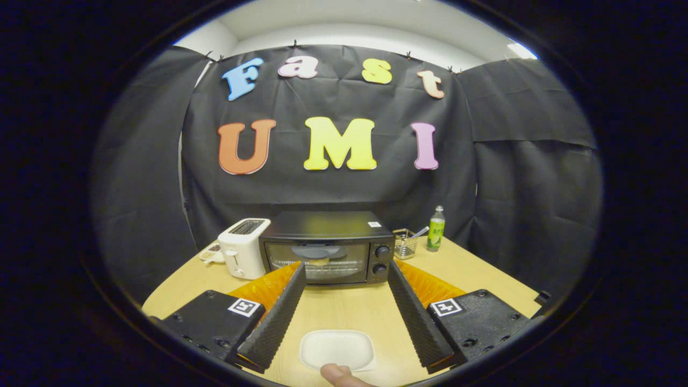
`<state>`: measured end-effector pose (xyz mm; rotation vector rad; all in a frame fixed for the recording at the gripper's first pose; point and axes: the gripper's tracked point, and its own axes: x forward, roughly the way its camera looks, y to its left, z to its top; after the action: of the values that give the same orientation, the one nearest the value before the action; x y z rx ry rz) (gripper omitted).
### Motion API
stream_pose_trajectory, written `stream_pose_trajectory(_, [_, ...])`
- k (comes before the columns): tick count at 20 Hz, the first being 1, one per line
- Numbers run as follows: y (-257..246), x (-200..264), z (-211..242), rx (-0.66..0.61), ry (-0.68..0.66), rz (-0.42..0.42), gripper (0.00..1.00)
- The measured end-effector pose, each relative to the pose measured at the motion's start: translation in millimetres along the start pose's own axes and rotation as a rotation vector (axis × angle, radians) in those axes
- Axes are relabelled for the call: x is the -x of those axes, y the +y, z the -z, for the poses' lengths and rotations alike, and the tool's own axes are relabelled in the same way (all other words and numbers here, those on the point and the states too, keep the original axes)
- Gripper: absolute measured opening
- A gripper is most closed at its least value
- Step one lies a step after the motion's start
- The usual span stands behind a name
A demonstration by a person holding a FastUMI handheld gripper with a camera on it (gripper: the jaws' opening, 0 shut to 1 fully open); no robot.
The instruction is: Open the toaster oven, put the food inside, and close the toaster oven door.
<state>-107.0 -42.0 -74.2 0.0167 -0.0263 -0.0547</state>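
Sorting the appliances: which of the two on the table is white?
The slot toaster, left of the black toaster oven. The tongs are open, short of both.

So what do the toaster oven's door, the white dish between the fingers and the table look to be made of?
Toaster oven door: looks like clear glass in a black, probably painted-metal frame; the rack shows through it. White dish: matte, smooth, could be ceramic or plastic; hard to tell. Table: pale wood-look top, likely laminate, with a soft sheen. The gripper is open, its fingers flanking the dish.

Behind the toaster oven's dark glass sits a dim shape — too blurred to tell.
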Motion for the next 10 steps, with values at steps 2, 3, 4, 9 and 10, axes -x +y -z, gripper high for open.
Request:
stream_pose_trajectory(2, [-8.3, 20.7, -11.4, 0.015, -0.035, 0.003, 1.0])
stream_pose_trajectory(3, [-11.1, 28.1, -14.5, 0.029, -0.042, 0.003, 1.0])
stream_pose_trajectory(4, [-14.2, 34.2, -18.6, 0.039, -0.045, 0.003, 1.0])
stream_pose_trajectory(9, [-21.6, 61.8, -45.1, -0.006, -0.083, -0.011, 1.0])
stream_pose_trajectory(10, [-22.7, 66.9, -49.3, -0.008, -0.098, -0.014, 1.0])
